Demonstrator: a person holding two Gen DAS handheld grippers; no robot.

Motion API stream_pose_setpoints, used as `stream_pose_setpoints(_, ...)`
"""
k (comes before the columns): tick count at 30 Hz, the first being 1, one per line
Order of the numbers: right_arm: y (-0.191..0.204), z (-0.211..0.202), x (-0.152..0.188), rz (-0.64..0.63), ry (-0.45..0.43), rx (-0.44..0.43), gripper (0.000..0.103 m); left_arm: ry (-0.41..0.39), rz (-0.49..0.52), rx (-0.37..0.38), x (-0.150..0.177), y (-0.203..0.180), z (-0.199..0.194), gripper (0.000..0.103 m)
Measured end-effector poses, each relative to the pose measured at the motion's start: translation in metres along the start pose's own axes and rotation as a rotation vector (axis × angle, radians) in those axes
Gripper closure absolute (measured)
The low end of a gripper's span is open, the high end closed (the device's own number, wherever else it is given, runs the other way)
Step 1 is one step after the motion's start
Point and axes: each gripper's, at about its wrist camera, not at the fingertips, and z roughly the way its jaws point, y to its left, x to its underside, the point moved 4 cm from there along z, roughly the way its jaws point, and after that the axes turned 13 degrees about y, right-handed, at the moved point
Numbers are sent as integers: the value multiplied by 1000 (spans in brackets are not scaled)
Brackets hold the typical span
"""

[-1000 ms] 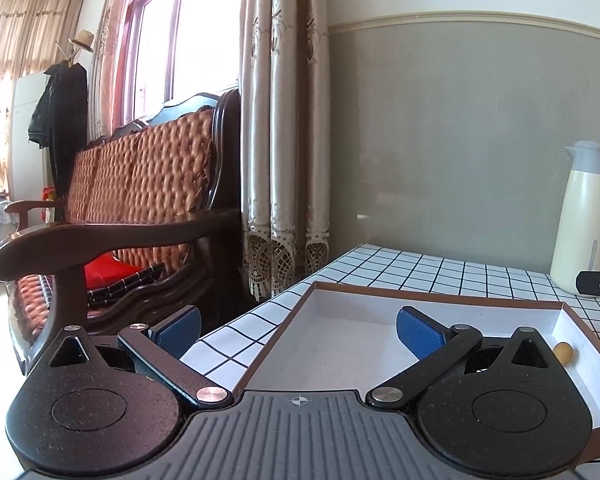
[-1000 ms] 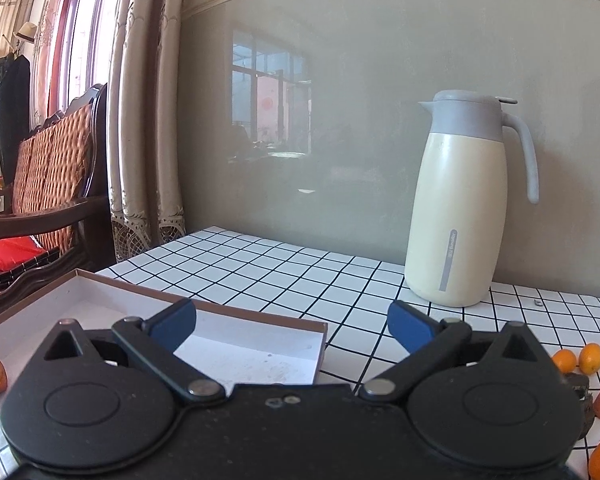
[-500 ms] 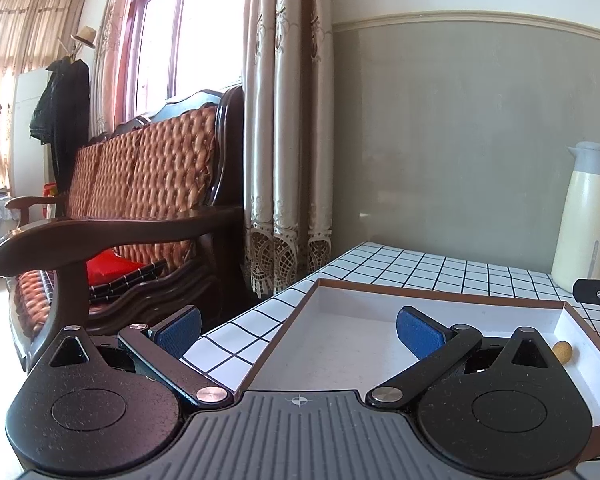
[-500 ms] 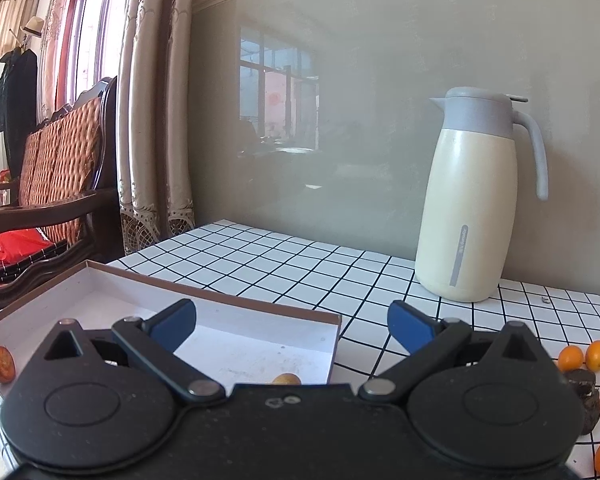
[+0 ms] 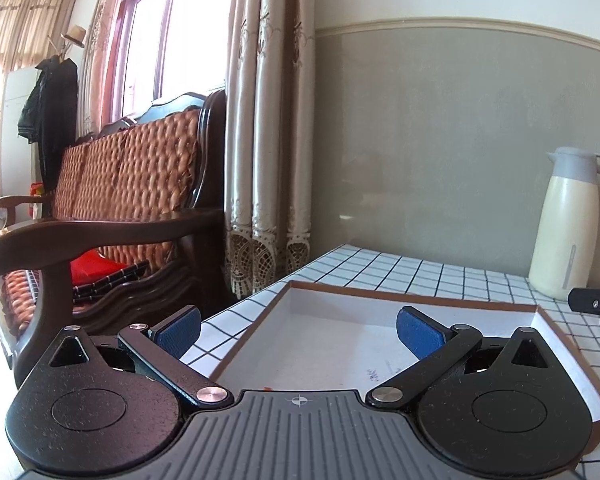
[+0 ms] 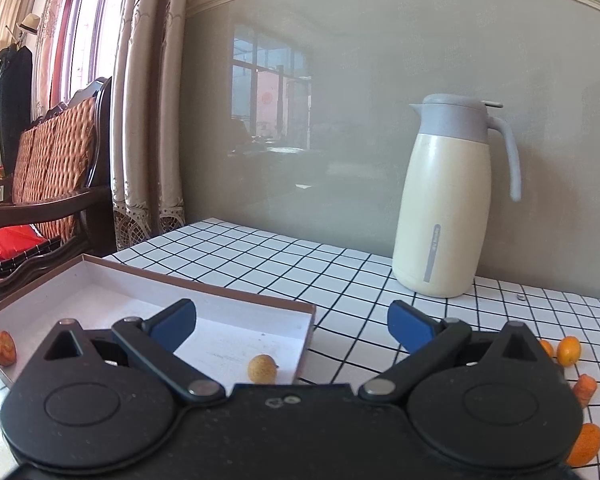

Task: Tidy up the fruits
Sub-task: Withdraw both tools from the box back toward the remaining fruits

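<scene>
Thermos (image 6: 446, 216) behind box (image 6: 204, 288); sofa (image 5: 132, 184) left.

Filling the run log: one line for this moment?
left gripper open | right gripper open | box: two fruits | oranges on table

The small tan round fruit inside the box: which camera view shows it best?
The right wrist view: the tan round fruit lies in full view on the floor of the box. The left wrist view does not show it.

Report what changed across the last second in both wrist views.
The right gripper swung left over the box, bringing the tan round fruit on its floor into view. The left gripper shifted right. Both stayed open and empty; the thermos stayed put.
</scene>
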Motion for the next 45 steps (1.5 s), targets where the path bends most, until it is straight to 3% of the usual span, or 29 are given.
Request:
stream_pose_setpoints(9,-32,-21,7,17,-4,64,6,-71,-3,18,-2,-28,-14,0)
stream_pose_setpoints(15,-51,-32,14,39,-4,90,6,-40,74,66,-1,-56,-19,0)
stream_pose_setpoints(22,-71,-52,24,50,-5,125,6,7,59,124,2,-80,-22,0)
stream_pose_setpoints(36,-151,-103,67,153,30,300,6,30,188,304,27,-169,-50,0)
stream_pose_setpoints(45,-194,-123,95,197,61,366,6,59,308,405,56,-238,-72,0)
